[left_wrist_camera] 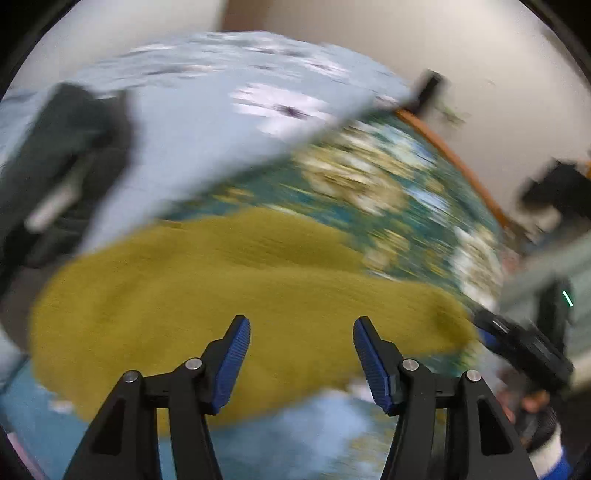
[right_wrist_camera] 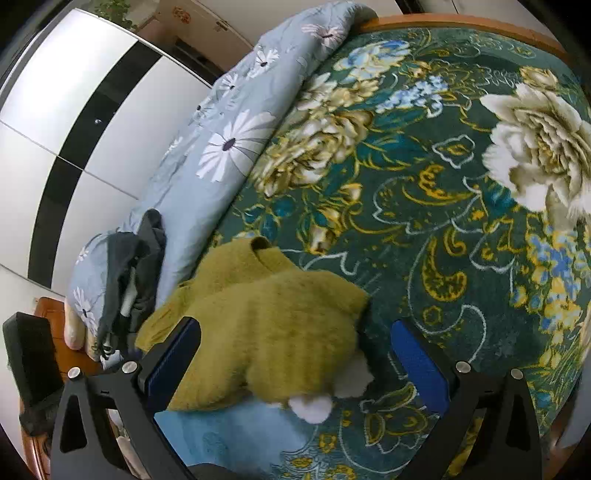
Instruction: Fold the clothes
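An olive-green fuzzy sweater lies folded in a bundle on the green floral bedspread, its collar toward the far side. It also shows, blurred, in the left wrist view. My left gripper is open, hovering over the sweater's near part, holding nothing. My right gripper is open wide, its blue pads either side of the sweater's near end, gripping nothing. The right gripper's body shows at the right edge of the left wrist view.
A light-blue daisy-print quilt lies rolled along the bed's left side with dark clothes draped on it. A wooden bed frame edges the far side. White wardrobe doors stand beyond at left.
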{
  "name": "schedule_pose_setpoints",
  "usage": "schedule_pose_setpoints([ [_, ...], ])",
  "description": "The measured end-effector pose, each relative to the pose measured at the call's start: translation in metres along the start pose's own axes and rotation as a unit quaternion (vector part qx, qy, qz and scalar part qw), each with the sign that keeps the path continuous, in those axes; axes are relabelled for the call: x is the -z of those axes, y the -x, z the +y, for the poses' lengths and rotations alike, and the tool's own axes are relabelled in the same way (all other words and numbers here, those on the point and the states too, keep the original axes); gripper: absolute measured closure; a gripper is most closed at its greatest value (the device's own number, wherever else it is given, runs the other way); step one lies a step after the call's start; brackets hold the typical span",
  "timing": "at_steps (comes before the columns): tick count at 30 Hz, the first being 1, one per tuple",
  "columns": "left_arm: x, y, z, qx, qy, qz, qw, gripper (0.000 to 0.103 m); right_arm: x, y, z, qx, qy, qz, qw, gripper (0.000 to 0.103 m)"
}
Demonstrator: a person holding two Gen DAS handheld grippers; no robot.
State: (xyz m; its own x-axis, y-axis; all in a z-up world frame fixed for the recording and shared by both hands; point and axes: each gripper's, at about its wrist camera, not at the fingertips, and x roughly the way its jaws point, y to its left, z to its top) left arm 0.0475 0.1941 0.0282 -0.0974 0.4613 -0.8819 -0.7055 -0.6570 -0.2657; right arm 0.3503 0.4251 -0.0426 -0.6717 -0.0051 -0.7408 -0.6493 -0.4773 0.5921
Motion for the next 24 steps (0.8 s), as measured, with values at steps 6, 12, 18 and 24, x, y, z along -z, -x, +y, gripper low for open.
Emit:
schedule_pose_setpoints([
  [6, -0.048, -0.038, 0.076, -0.106, 0.011, 0.037, 0.9936, 0.041, 0.004, -0.018, -0.013, -0.015, -0.018, 0.025, 0.999, 0.022],
  [12, -0.068, -0.092, 0.110, -0.127, 0.002, 0.081, 0.9886, 0.041, 0.007, -0.032, -0.026, -0.048, -0.046, 0.040, 0.997, 0.041],
  [18, -0.056, -0.126, 0.118, -0.144, -0.037, 0.127, 0.9807, 0.040, 0.008, -0.043, -0.033, -0.066, -0.065, 0.050, 0.994, 0.054],
  [24, -0.041, -0.120, 0.107, -0.139, -0.061, 0.123, 0.9807, 0.085, 0.007, -0.048, -0.028, -0.058, -0.058, 0.051, 0.995, 0.082],
])
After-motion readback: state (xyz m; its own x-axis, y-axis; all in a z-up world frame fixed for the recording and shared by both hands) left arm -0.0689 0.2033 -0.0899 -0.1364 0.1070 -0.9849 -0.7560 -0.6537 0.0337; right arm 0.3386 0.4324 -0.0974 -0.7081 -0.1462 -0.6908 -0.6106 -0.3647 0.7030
